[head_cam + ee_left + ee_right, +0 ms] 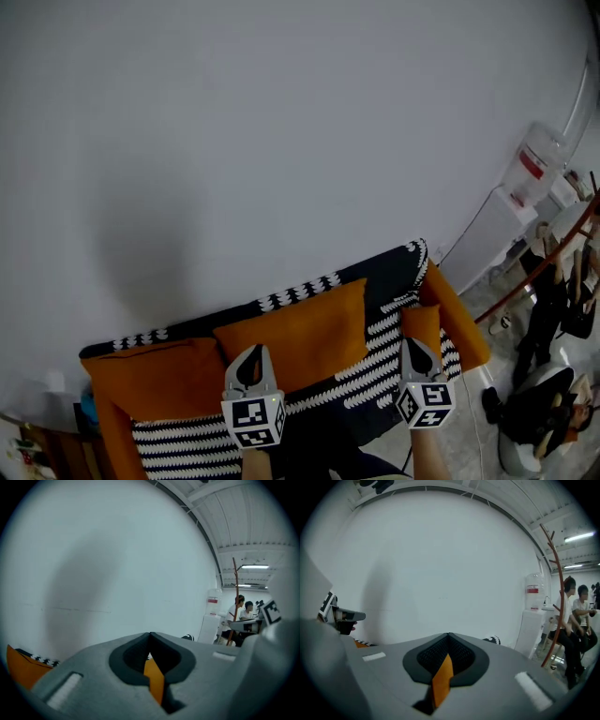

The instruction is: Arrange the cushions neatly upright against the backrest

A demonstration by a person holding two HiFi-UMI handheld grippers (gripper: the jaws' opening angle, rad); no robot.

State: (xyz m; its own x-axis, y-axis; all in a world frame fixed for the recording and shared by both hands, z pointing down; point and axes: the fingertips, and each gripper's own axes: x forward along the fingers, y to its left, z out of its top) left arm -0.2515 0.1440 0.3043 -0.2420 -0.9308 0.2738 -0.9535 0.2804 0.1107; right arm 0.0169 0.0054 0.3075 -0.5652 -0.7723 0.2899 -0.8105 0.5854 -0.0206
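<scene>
Three orange cushions lean on the backrest of a sofa with a black-and-white patterned cover (384, 370): a large one at the left (155, 377), a large one in the middle (305, 330) and a small one (423, 323) by the orange right armrest (461, 321). My left gripper (251, 351) is shut in front of the middle cushion's lower left corner. My right gripper (418, 343) is shut just below the small cushion. In both gripper views the jaw tips meet (150, 633) (448, 633), and only a strip of orange shows through the gap behind them.
A plain white wall (281, 141) rises behind the sofa. To the right stand a white water dispenser (525, 183) and a brown coat rack (553, 573), with seated people (576, 616) beyond. Dark bags lie on the floor at the right (534, 412).
</scene>
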